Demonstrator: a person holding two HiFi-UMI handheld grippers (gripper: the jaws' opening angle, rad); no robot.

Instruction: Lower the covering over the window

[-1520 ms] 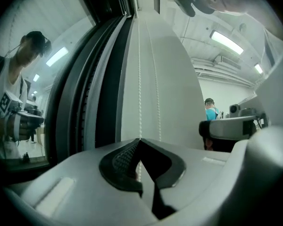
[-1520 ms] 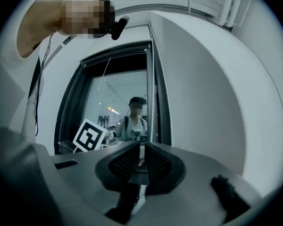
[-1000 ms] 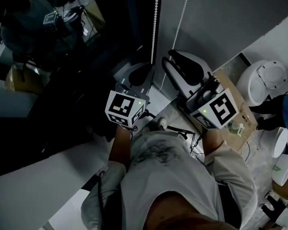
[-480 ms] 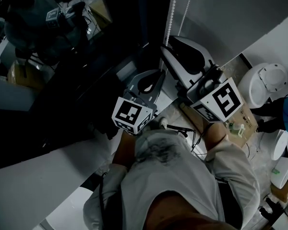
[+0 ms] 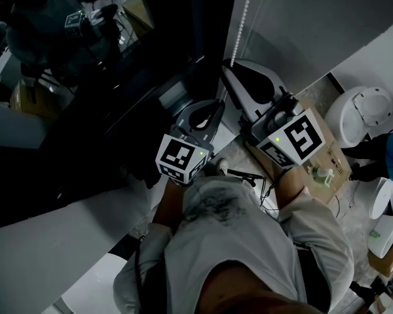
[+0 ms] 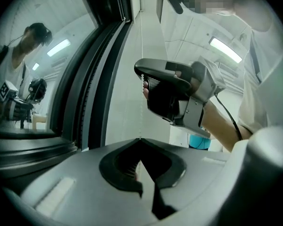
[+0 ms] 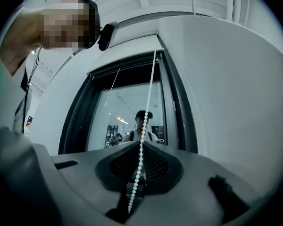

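Jaws of both grippers are closed, each on a strand of the bead chain [image 7: 149, 88]. The left gripper [image 6: 140, 139] pinches a faint strand and the right gripper [image 7: 142, 142] a clear one.

One window [image 7: 127, 112] is there, with a dark frame. Its glass is uncovered up to a dark band at the top. I cannot tell the covering apart from that band. One pale wall [image 7: 226, 102] stands just right of the window.

I count two grippers, both in front of the window's right edge. They are near each other but apart. One cardboard box [image 5: 333, 165] lies on the floor, further right of the window.

The head view shows one plain strand, hanging just beside the window's right frame. Only the right gripper view shows the glass with a person reflected in it. Only the left gripper view shows the right gripper from the side, held by a hand. Between the window frame and the wall the chain has only a narrow strip.
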